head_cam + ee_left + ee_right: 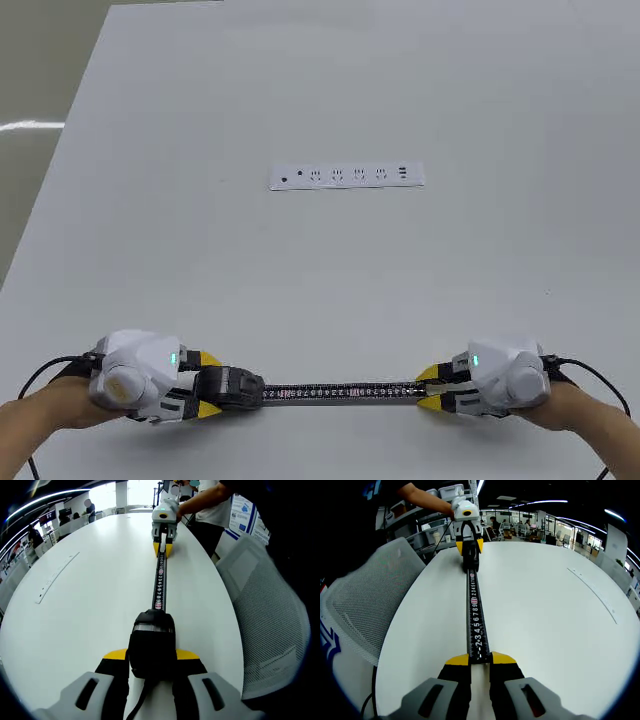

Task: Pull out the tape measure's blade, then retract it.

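Note:
A black tape measure case [236, 386] [152, 640] lies near the table's front edge, held between the yellow-tipped jaws of my left gripper [208, 385] [152, 656]. Its black blade [340, 391] [159, 582] [474, 615] with white numbers stretches flat over the table to the right. My right gripper [430, 388] [480, 659] is shut on the blade's end. In the left gripper view the right gripper [164, 546] shows at the blade's far end. In the right gripper view the left gripper [469, 545] holds the case [471, 560].
A white power strip [346, 176] [55, 575] [592, 592] lies flat at the table's middle, well beyond the blade. The white table [330, 290] spreads wide around both grippers. A grey mesh chair [265, 600] [365, 595] stands off the table's near edge.

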A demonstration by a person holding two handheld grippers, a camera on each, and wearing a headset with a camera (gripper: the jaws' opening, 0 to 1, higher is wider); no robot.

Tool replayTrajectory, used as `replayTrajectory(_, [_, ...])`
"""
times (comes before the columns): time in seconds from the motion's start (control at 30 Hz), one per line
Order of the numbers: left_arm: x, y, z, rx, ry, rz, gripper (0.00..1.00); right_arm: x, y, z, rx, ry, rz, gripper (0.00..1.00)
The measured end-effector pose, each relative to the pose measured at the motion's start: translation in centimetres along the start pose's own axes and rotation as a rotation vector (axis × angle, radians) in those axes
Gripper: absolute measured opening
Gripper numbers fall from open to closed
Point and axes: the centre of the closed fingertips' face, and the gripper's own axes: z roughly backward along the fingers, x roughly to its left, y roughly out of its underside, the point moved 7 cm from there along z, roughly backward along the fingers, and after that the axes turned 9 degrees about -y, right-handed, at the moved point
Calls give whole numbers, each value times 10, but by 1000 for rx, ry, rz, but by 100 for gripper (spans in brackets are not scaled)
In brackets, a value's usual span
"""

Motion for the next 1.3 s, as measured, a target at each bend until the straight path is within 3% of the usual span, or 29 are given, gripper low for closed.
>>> replayTrajectory(0.4, [-1, -2, -3, 0, 8, -7, 30, -1, 0, 2, 17, 23, 18, 12])
replayTrajectory(0.9, [0, -2, -2, -21, 17, -35, 31, 5, -2, 1, 45, 18, 40, 14])
replayTrajectory(1.3, [-1, -2, -4, -11, 40, -32, 33, 5, -5, 2, 48, 11, 44, 20])
